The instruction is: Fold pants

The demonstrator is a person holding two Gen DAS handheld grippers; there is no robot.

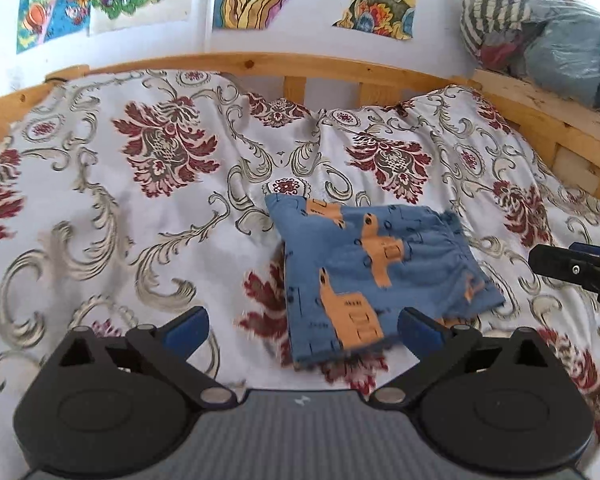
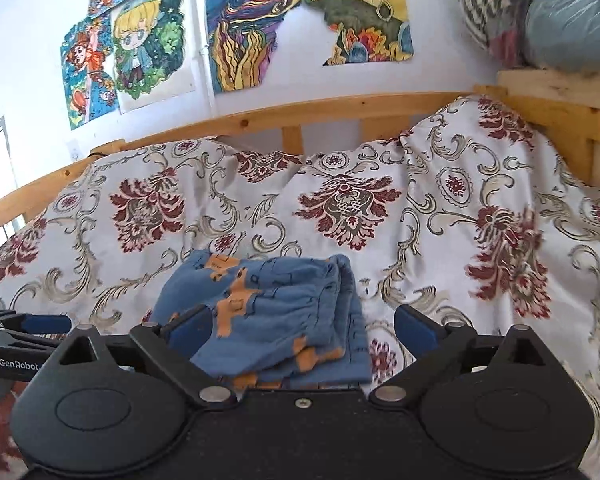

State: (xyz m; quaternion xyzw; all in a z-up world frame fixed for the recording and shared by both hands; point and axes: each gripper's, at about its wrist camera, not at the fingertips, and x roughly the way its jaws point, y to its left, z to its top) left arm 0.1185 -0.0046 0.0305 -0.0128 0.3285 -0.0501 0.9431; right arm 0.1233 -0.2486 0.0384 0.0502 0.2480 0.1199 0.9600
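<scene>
— What covers the bed?

— A floral bedspread, white with dark red blooms. On it, toward its near edge, lie the pants: blue with orange patches, folded into a layered, rumpled square.

— And the grippers?

— The left gripper and right gripper both gape wide above the bedspread, holding nothing.

Soft matt cloth pants lie on a faintly sheeny woven bedspread, framed by knotty bare wood rail; matt black plastic grippers.
</scene>
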